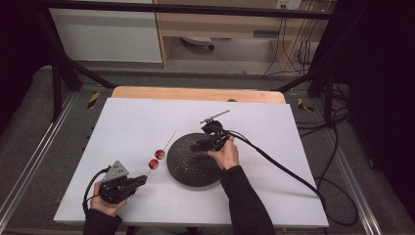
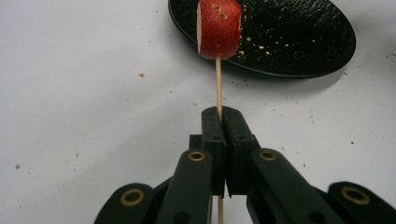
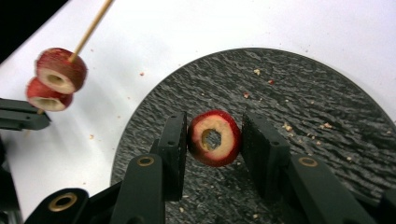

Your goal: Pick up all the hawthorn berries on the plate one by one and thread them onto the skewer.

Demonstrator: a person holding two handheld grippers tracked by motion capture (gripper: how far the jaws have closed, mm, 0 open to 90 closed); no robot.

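Spreading wide and white, bench (image 1: 127,122), plenty of open room. Sat mid-bench, dark plate (image 1: 188,171). Clamped tight on skewer (image 2: 218,86), left tool (image 2: 223,119), two slices threaded. Stood part open around cored slice (image 3: 215,138) on plate, right tool (image 3: 212,140). Best squeezed evenly, hole kept aimed at tip.

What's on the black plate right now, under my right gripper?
One cored red fruit ring stands on edge on the black plate, between the right gripper's open jaws, with crumbs scattered around. The gripper covers the plate's near part.
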